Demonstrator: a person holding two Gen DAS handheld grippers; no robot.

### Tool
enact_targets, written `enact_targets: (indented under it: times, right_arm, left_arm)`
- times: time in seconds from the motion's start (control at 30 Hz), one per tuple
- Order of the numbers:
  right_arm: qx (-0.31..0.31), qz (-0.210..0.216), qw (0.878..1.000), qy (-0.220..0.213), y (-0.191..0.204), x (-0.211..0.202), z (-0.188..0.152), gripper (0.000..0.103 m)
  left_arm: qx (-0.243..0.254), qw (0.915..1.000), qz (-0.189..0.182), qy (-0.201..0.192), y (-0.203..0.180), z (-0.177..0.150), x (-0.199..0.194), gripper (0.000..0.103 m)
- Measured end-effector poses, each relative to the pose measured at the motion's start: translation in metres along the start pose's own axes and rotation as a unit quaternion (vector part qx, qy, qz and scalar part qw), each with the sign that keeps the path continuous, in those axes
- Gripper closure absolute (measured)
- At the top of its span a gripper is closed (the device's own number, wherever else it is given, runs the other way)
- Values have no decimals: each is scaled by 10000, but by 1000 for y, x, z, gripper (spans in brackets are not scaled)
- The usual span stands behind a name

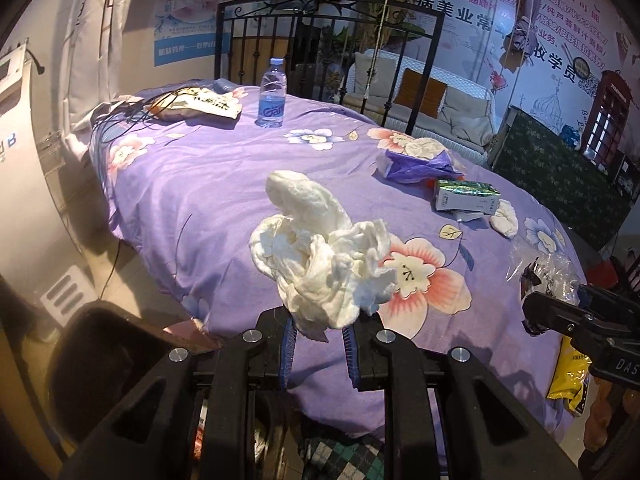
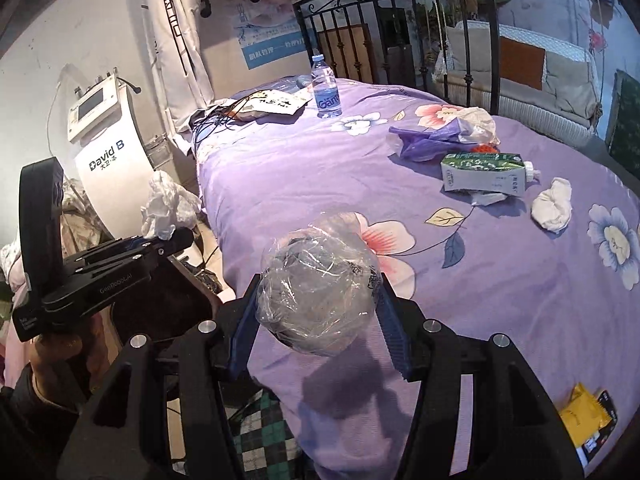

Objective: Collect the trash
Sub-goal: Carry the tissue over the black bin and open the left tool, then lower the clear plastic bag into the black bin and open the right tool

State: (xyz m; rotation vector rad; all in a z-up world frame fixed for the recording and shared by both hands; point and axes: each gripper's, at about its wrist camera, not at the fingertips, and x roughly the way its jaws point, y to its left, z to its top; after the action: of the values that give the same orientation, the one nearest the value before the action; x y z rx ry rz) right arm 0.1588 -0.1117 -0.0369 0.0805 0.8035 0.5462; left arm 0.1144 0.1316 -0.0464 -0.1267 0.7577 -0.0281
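Left gripper: its blue-padded fingers pinched a crumpled wad of white tissue paper, held above the near edge of the bed.
Right gripper: its blue-padded fingers pressed on both sides of a crumpled ball of clear plastic film with dark bits inside, held over the near edge of the bed.
Bed: covered by a purple quilt printed with pink and white flowers, with a black iron headboard at the far end.
Trash on the bed: a heap of purple plastic bag with white tissue toward the far right edge; just in front of it a green-and-white carton; near that a small white tissue wad by the right edge.
Near right corner: a yellow snack packet lay at the bed's edge.
Far end: a clear water bottle with a blue label stood upright, beside a flat printed pouch under black cables.
Left of the bed: a dark bin stood on the floor, and a white machine with a screen against the wall.
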Motion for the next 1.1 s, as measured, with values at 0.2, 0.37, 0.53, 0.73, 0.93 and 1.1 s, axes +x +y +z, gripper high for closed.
enact_targets:
  times: [0.2,0.37,0.53,0.73,0.93,1.1]
  right_arm:
    - [-162,221,9996,36,29,12,-14,48]
    - [-404,273,9988,-38,52,16,-21,48]
    - [-467,405,9981,9,64,24,-26,48]
    - [-456,487,9977,133,70,34,-33,48]
    - [-423,469,9978,201,70,40,-35,48]
    - [-430,453,9977,262,70,44,-37,48]
  left_arm:
    - [-287,9987,360,198,33,-26,-7,83]
    - [-569,9955,608,452,61,-50,-7,83]
    - [-819,9906,783,760,83,-71,0,83]
    - [-1012,9823,917,1280,102,-93,23,82]
    - [-1046,9777,889,1590,107,-103,40,70]
    - [-1001,9773,919,1628,107,-105,43,42]
